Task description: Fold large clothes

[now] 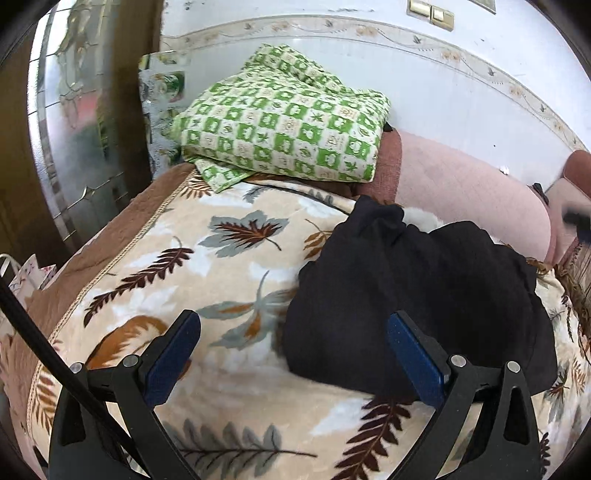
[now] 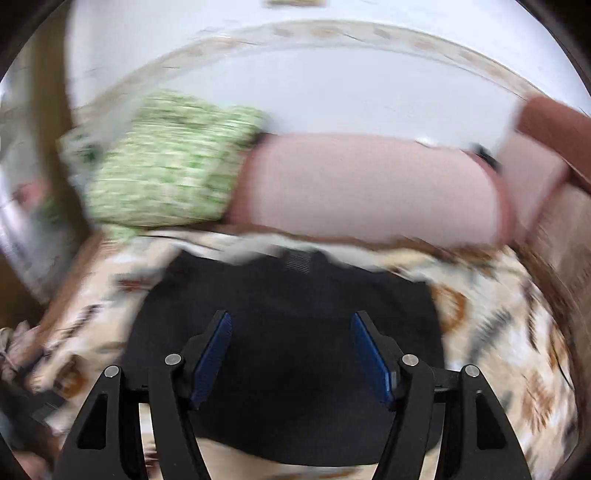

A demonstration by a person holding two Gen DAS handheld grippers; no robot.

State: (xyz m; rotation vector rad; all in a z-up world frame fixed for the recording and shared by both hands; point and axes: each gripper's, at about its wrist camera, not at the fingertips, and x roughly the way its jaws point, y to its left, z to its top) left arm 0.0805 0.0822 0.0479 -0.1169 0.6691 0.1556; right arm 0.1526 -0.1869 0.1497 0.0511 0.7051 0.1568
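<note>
Folding looks finished or between folds, both grippers clear of the cloth

Dark garment lies bunched into a compact block on the leaf-print blanket, long axis seemingly running from the near edge toward the pink cushion; left gripper and right gripper hover with jaws released, empty; next, judge whether another fold or smoothing is needed

A bed with a leaf-print blanket stands against a white wall carrying a patterned border strip; a frosted glass door stands left.
</note>
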